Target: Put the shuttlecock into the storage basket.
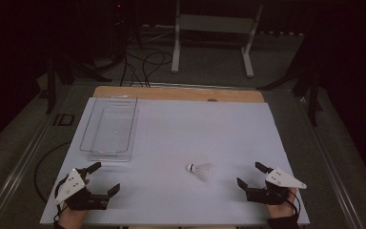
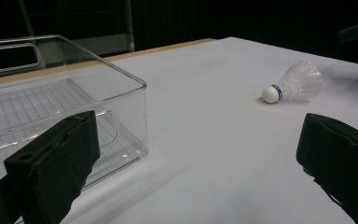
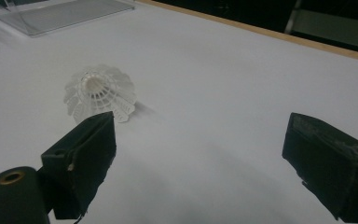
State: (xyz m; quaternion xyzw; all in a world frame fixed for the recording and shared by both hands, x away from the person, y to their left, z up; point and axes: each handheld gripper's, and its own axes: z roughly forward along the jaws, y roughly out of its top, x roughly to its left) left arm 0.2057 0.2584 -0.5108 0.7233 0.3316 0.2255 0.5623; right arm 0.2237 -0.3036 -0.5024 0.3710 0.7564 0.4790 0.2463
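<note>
A white plastic shuttlecock (image 1: 200,170) lies on its side on the white table (image 1: 195,129), cork tip toward the left. A clear plastic bin (image 1: 109,128) stands empty at the table's left. My left gripper (image 1: 104,178) rests open near the front left corner, below the bin. In the left gripper view the bin (image 2: 51,112) is close on the left and the shuttlecock (image 2: 296,84) farther right. My right gripper (image 1: 251,174) is open at the front right, a short way right of the shuttlecock. The right gripper view shows the shuttlecock's skirt (image 3: 100,91) just beyond the left jaw.
A wooden strip (image 1: 181,92) runs along the table's far edge. Beyond it stand a white frame (image 1: 214,33) and cables (image 1: 143,62) on the floor. Dark stands flank the table on both sides.
</note>
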